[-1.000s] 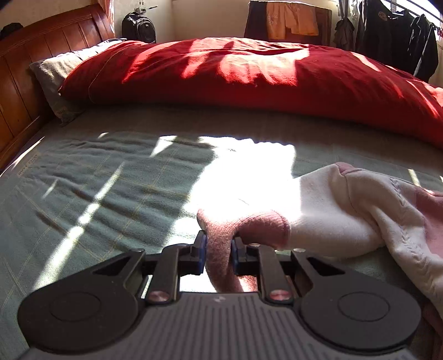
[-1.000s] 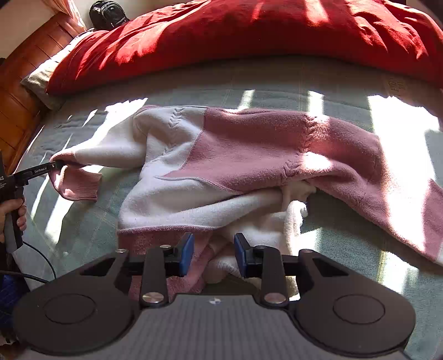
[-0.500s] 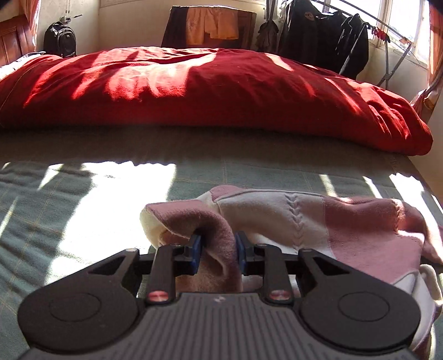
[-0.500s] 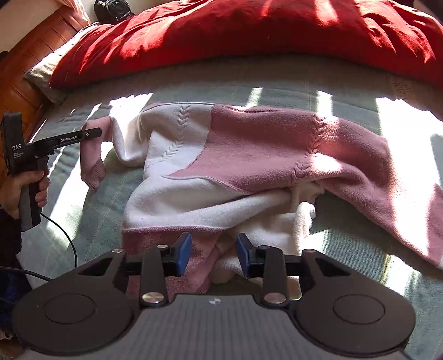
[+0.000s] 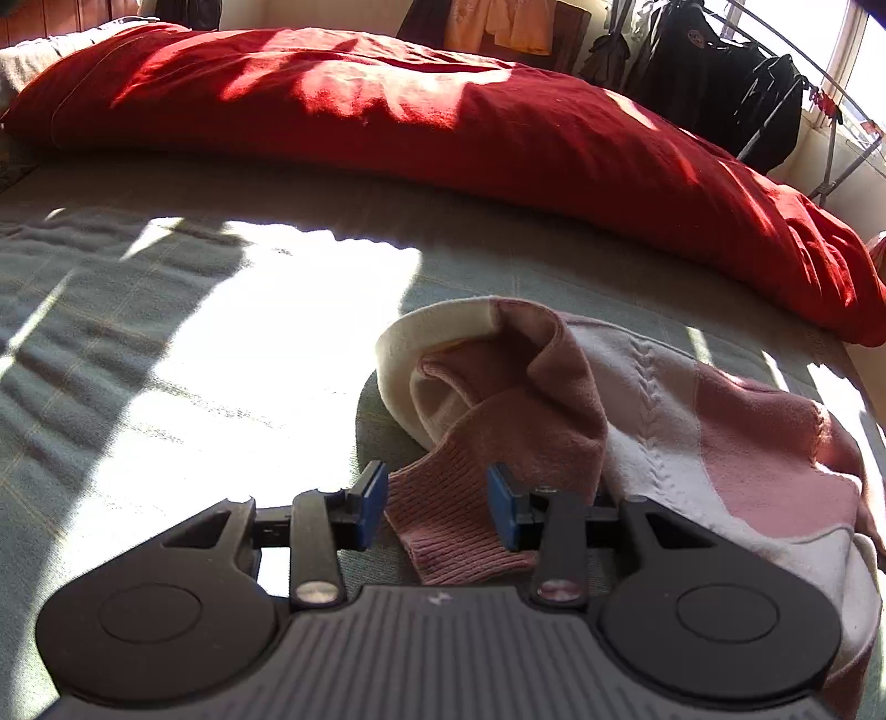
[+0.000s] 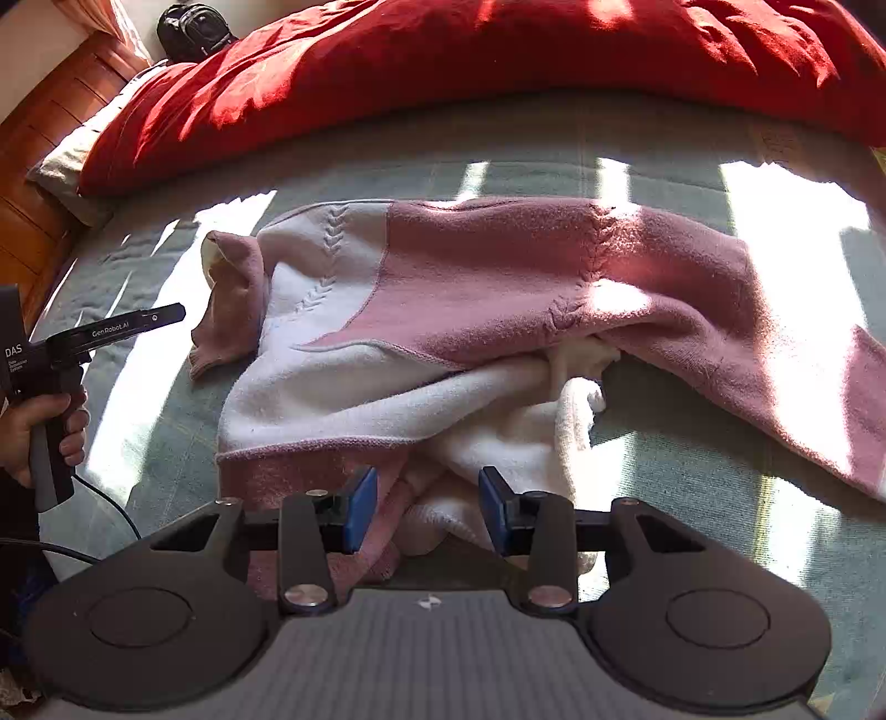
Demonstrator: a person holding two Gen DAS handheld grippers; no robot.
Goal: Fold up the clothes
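A pink and white sweater (image 6: 498,288) lies crumpled across the green bedsheet (image 6: 692,459). Its left sleeve (image 5: 531,387) is folded back toward the body, and the ribbed pink cuff (image 5: 454,526) rests on the sheet. My left gripper (image 5: 437,507) straddles that cuff with its jaws opening, and the pads do not press on it. In the right wrist view the left gripper (image 6: 174,314) is just left of the sleeve, held by a hand (image 6: 50,421). My right gripper (image 6: 427,512) hangs over the bunched hem (image 6: 310,471), jaws opening with loose fabric between them.
A red duvet (image 6: 498,72) runs along the far side of the bed, with a pillow (image 6: 66,166) and a wooden headboard (image 6: 39,183) at the left. A backpack (image 6: 194,27) stands behind. Dark clothes hang on a rack (image 5: 720,72) by the window.
The left gripper carried the sleeve cuff rightward toward the sweater body, dropped lower, and let it go as its jaws widened. The right gripper's jaws spread slightly; it stayed in place.
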